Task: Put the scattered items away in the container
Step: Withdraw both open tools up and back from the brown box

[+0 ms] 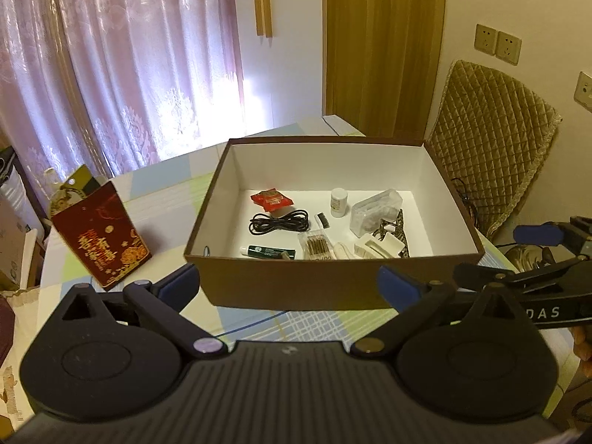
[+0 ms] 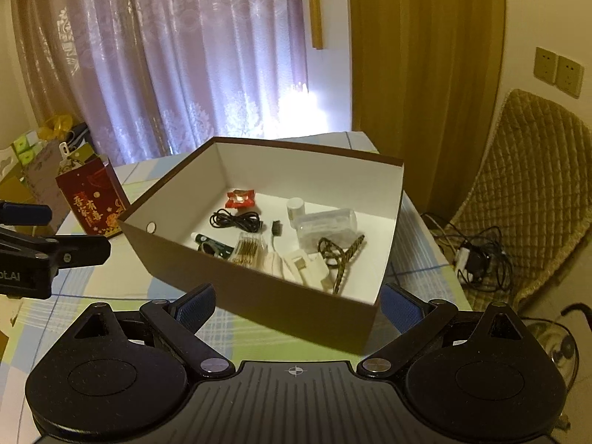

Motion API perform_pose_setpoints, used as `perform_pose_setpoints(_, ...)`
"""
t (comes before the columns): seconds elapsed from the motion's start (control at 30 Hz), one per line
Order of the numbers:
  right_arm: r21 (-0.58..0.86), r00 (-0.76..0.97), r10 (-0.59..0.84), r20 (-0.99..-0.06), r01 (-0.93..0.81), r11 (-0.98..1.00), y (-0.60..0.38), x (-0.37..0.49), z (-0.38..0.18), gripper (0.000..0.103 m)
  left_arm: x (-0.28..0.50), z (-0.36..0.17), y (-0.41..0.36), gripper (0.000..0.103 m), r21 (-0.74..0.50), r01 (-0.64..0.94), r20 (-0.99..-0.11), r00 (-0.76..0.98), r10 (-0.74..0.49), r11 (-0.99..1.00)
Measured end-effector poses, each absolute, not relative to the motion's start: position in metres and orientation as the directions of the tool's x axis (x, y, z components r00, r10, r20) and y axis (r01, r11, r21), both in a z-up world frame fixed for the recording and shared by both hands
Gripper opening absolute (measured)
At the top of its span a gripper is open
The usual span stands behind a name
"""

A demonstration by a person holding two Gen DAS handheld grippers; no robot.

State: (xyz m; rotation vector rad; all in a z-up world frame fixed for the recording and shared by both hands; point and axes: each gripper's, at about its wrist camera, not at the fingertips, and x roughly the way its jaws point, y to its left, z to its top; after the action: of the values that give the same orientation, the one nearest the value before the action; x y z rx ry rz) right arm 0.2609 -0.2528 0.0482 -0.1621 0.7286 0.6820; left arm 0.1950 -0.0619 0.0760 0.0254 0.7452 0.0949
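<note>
both hand-held grippers, left (image 1: 286, 283) and right (image 2: 298, 305), jaws apart, holding nothing, just short of brown box (image 1: 288, 285); black cable (image 1: 279, 222), red packet (image 1: 272, 199) inside it.

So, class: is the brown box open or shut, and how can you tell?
Open. The brown box has no lid on top, so its white inside and contents, such as the black cable and red packet, show from above.

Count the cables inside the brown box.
2. Coiled black cable lies left-centre on the floor of the brown cardboard box; braided patterned cable sits at the right, beside the white items. More may be hidden underneath.
</note>
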Motion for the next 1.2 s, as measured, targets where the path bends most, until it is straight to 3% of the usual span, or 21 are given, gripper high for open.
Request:
perform_pose_setpoints(0.27,0.078,0.577,0.473,-0.666,-0.577,0.813,-0.255,0.228,0.047,0.1,0.162,0.09,-0.058,0.101,0.035,-0.042,-0.656,0.753,0.055,0.999)
perform_pose_setpoints(0.5,0.1,0.584,0.447,-0.678,-0.529,0.843,-0.26,0.206,0.052,0.1,0.144,0.09,-0.057,0.101,0.025,-0.06,-0.691,0.72,0.06,0.998)
perform_pose_setpoints(1.2,0.049,0.616,0.424,-0.664,-0.53,0.847,-0.251,0.152,0.059,0.1,0.097,0.091,-0.05,0.102,0.0,-0.049,-0.704,0.709,0.035,0.999)
